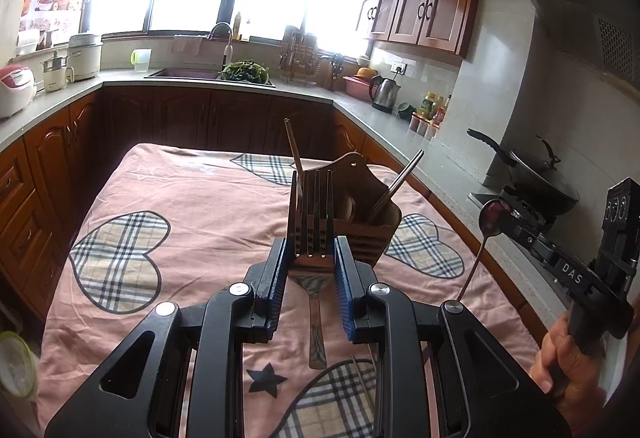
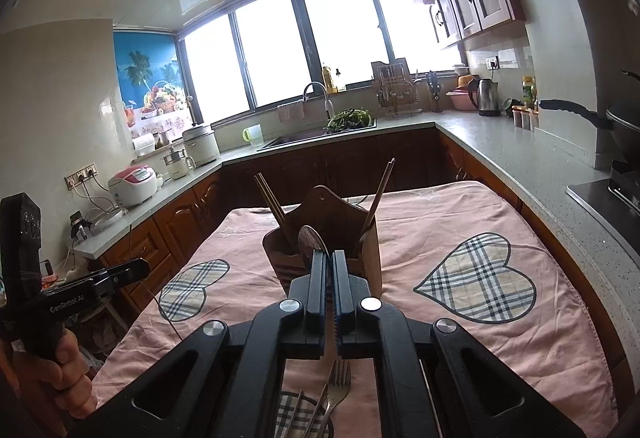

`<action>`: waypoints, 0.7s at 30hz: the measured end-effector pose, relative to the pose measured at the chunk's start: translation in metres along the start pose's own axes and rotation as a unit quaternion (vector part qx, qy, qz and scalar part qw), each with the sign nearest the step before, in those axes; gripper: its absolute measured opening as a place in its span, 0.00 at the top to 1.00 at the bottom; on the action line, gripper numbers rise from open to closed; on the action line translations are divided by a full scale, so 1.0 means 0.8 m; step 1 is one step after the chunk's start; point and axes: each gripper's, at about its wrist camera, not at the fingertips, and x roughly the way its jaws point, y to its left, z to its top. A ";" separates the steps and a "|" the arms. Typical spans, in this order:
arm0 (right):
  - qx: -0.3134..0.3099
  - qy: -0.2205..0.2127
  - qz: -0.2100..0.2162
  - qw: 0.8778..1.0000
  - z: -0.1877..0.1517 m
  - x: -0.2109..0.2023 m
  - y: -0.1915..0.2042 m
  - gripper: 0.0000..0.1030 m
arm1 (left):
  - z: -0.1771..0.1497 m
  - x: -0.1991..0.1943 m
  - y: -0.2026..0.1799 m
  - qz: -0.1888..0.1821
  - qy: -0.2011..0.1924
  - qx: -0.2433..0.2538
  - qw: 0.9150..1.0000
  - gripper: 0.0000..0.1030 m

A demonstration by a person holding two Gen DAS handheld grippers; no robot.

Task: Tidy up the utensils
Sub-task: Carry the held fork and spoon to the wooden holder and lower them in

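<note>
A wooden utensil holder (image 1: 360, 214) stands mid-table with chopsticks (image 1: 294, 150) sticking out of it; it also shows in the right wrist view (image 2: 340, 222). My left gripper (image 1: 311, 258) is shut on a metal fork (image 1: 314, 222), tines pointing up, held just in front of the holder. My right gripper (image 2: 330, 266) is shut on a metal spoon (image 2: 313, 240), bowl up, close before the holder; the spoon also shows in the left wrist view (image 1: 491, 218). Another fork (image 2: 336, 390) and several utensils lie on the cloth below the right gripper.
The table wears a pink cloth (image 1: 192, 206) with plaid hearts. Kitchen counters (image 2: 520, 158) wrap around on three sides, with a sink (image 1: 188, 73), kettle (image 1: 385, 92), rice cookers (image 1: 14, 88) and a wok (image 1: 540, 174) on the stove at right.
</note>
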 end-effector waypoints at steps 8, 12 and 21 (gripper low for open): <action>-0.001 -0.020 -0.007 1.000 0.032 0.020 -0.010 0.97 | 0.039 0.023 -0.003 0.001 -0.017 0.007 1.000 0.79; 0.002 -0.029 -0.012 1.000 0.049 0.033 -0.018 0.97 | 0.057 0.038 -0.003 -0.006 -0.027 0.007 1.000 0.79; 0.001 -0.057 -0.028 0.998 0.083 0.071 -0.029 0.97 | 0.100 0.077 0.005 -0.006 -0.049 0.001 0.999 0.79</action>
